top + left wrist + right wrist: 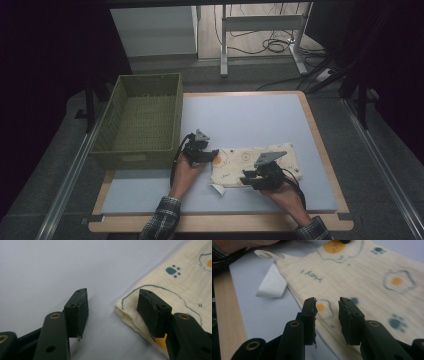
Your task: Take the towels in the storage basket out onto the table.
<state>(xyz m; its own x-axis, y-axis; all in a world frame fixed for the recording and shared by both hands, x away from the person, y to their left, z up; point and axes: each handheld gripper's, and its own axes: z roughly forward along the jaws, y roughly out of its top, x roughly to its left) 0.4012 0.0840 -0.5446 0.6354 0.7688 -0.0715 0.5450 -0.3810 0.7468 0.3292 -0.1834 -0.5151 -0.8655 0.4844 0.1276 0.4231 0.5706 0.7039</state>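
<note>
Meanwhile the green basket (142,120) holds nothing; both grippers' jaws stand apart over the cloth (255,162).

Green basket (142,120) blocks left, bare mat (250,115) ahead

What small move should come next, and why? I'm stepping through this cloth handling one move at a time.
Probably close the left gripper on the folded cloth: its jaws straddle the cloth's corner, one pad over the fabric, one over the bare mat. The right gripper hovers above the near edge, jaws apart, nothing pinched.
</note>
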